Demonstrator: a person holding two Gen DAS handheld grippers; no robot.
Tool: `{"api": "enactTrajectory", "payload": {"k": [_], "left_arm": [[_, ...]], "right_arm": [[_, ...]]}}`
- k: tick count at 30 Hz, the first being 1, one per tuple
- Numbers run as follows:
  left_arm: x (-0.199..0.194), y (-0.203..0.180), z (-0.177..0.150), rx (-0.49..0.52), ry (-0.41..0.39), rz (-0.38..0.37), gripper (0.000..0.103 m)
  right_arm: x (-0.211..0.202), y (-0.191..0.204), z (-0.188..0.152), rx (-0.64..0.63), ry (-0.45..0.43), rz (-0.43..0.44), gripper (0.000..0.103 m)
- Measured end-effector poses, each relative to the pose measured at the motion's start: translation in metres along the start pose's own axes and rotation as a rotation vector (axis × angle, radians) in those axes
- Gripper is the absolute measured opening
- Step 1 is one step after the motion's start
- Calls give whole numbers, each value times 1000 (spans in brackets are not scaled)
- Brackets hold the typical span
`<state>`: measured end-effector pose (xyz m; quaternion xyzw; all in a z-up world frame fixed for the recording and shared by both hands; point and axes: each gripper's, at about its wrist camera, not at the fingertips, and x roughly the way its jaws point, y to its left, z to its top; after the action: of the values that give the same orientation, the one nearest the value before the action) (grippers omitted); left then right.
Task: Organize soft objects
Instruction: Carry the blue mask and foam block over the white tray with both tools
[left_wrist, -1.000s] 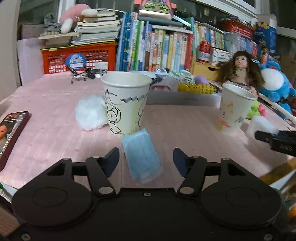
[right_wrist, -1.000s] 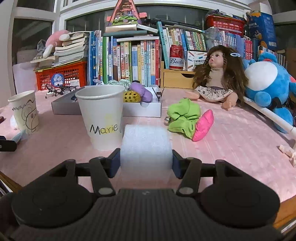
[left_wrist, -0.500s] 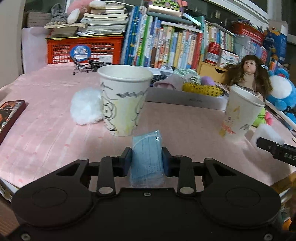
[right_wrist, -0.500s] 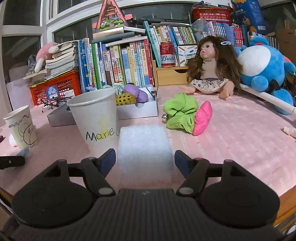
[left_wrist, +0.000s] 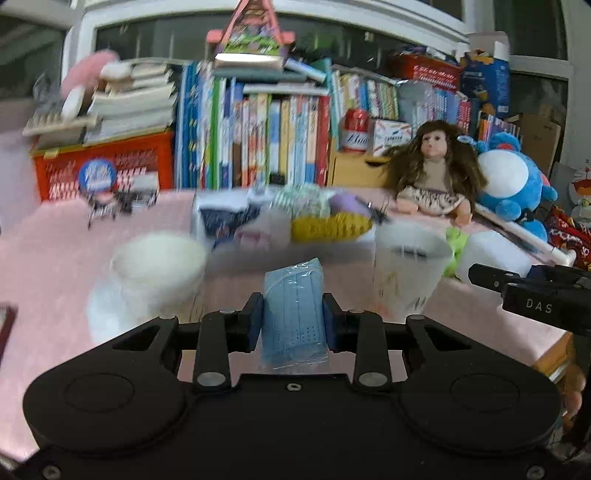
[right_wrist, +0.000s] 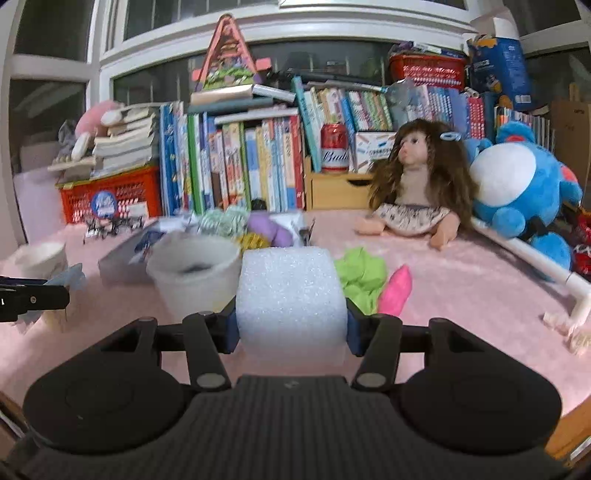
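Note:
My left gripper (left_wrist: 292, 317) is shut on a blue packaged face mask (left_wrist: 293, 314) and holds it above the pink tablecloth, between the drawn-on paper cup (left_wrist: 160, 271) and the other paper cup (left_wrist: 410, 264). My right gripper (right_wrist: 291, 326) is shut on a white foam block (right_wrist: 291, 299), lifted just right of the "Marie" cup (right_wrist: 194, 275). A green cloth (right_wrist: 360, 278) and a pink soft piece (right_wrist: 395, 291) lie beyond it. The right gripper (left_wrist: 532, 295) also shows at the right of the left wrist view.
A grey box (right_wrist: 122, 258) with several soft items stands behind the cups. A doll (right_wrist: 417, 192) and a blue plush (right_wrist: 517, 188) sit at the back right. Books and a red crate (right_wrist: 107, 199) line the back. A white tube (right_wrist: 532, 258) lies at the right.
My left gripper shut on the blue mask and lifted it. My right gripper opened briefly, then shut on the foam block and raised it. Both views now look down over the cups.

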<state>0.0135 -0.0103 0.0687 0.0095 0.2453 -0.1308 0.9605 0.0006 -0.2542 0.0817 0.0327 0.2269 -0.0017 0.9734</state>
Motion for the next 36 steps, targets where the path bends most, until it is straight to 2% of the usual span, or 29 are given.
{"api": "enactTrajectory", "payload": {"k": [9,14,18,22,27,29,36], "left_arm": [[23,-4,69,35,-61,14,31],[41,-4,100,60,-54,29,31],[57,0,119,77,-33,41,31],[76,13,144,54,10,22,31],[103,29,173,12,61,36,31],[118,37,182,-13,107,26,31],[178,63,189,-90,271,61,31]], "right_arm": [[24,-7,53,-6,-7,27,59],[39,-1,78,-29,-21,56,59],[56,7,94,-57,1,84,59],[81,11,116,-71,44,104,59],[114,14,138,-45,114,136,59],[126,15,144,-40,144,145,59],[170,19,151,-51,248,128,60]]}}
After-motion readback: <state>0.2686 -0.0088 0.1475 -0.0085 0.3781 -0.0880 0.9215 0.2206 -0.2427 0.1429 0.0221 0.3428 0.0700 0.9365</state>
